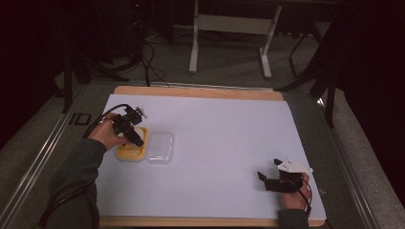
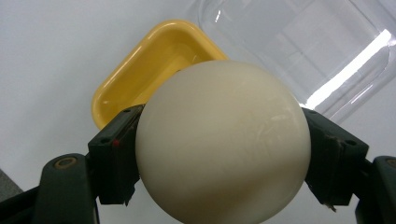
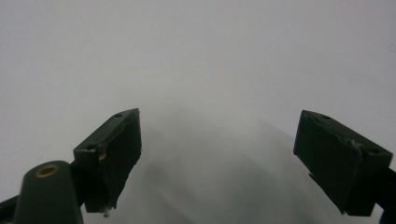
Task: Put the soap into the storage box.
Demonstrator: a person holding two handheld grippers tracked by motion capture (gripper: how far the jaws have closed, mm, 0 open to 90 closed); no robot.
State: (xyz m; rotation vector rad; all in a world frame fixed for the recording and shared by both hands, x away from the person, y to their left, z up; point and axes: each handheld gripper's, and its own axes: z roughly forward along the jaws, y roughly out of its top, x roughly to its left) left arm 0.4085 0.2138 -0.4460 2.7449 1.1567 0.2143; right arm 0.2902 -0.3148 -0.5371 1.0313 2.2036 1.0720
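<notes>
A cream-white ball point(image 2: 223, 140) sits clamped between the jaws of my left gripper point(image 2: 222, 154), just above a yellow rectangular tray point(image 2: 140, 70). From the high view, that gripper point(image 1: 136, 138) hangs over the yellow tray point(image 1: 128, 153) at the table's left. A clear plastic lid point(image 1: 160, 148) lies flat beside the tray on its right, seen too as the clear lid point(image 2: 299, 46). My right gripper point(image 1: 265, 177) rests low near the front right of the white sheet, jaws apart with nothing between them point(image 3: 219, 158).
A white sheet point(image 1: 215, 143) covers the wooden table top point(image 1: 200, 91). Table legs and cables stand on the floor beyond the far edge. A metal rail runs along each side of the table.
</notes>
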